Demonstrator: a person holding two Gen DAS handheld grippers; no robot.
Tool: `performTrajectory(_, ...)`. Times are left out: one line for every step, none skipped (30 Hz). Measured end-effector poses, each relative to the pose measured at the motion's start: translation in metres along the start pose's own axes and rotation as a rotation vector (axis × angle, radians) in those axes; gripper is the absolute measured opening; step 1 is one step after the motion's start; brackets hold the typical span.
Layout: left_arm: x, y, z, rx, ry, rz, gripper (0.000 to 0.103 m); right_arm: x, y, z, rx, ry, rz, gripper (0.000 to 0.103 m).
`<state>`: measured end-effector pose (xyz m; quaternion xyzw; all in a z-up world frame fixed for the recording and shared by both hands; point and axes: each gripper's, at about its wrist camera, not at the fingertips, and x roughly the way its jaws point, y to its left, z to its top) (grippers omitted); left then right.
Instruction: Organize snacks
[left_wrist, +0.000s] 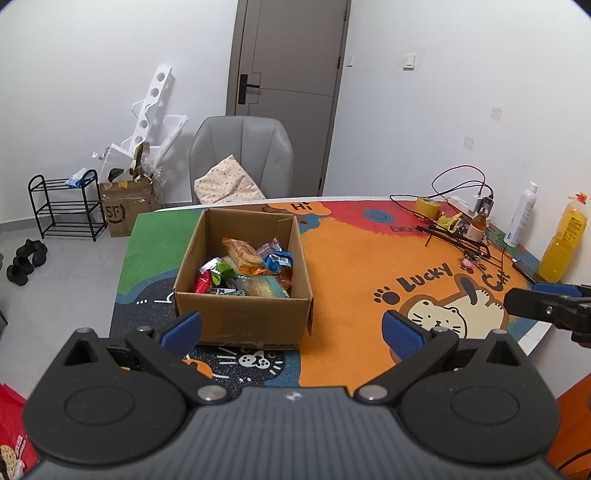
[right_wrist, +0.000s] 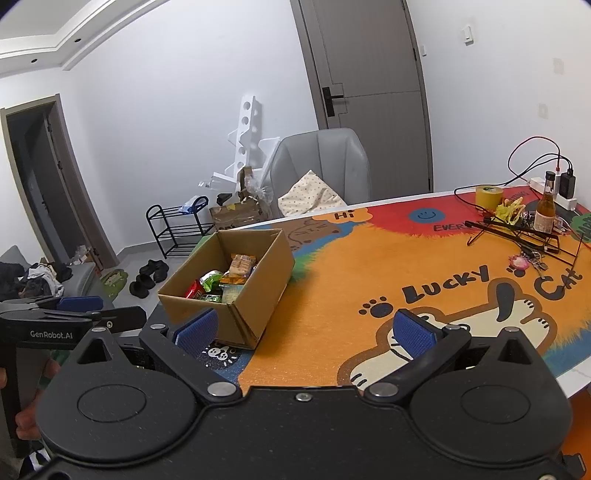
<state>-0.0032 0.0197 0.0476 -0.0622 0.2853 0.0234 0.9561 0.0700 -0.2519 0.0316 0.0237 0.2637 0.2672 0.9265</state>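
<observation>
Snacks (left_wrist: 243, 269) lay heaped in the open box (left_wrist: 243, 321) on the mat (left_wrist: 343, 266), none loose outside it, while the left gripper (left_wrist: 291, 328) and right gripper (right_wrist: 304, 332) hung wide and empty, fitting either a finished gathering or sorting ahead.

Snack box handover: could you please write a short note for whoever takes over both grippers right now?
Left gripper: open, empty, hovering just short of the cardboard box.
Right gripper: open, empty, over the table mat beside the box.
Snack packets: all the visible ones lie loose inside the box; none on the mat.
Done or left: unclear; this fits packets already gathered, or packets waiting to be sorted out.
</observation>
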Motion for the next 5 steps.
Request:
performTrajectory(-0.0003,-0.0006,-0.0002,0.003,0.000,-0.003,0.103,0.0000,0.0000,0.0000,0.000,0.000,0.002,0.103)
performTrajectory(0.0000,-0.0011,-0.0005,0.005,0.001,-0.003,0.103,-0.0001,0.0007,-0.0001,-0.001,-0.001,0.004,0.103)
performTrajectory(-0.0001,-0.0013,-0.0006,0.006,0.001,-0.003,0.103,0.0004,0.0008,-0.0002,-0.003,-0.002,0.005,0.103)
performTrajectory(0.0002,-0.0013,-0.0007,0.008,0.002,-0.002,0.103,0.0007,0.0008,-0.0004,-0.005,-0.001,0.006,0.103)
performTrajectory(0.0003,-0.0013,-0.0008,0.007,0.002,-0.003,0.103,0.0012,0.0010,-0.0003,-0.007,-0.001,0.007,0.103)
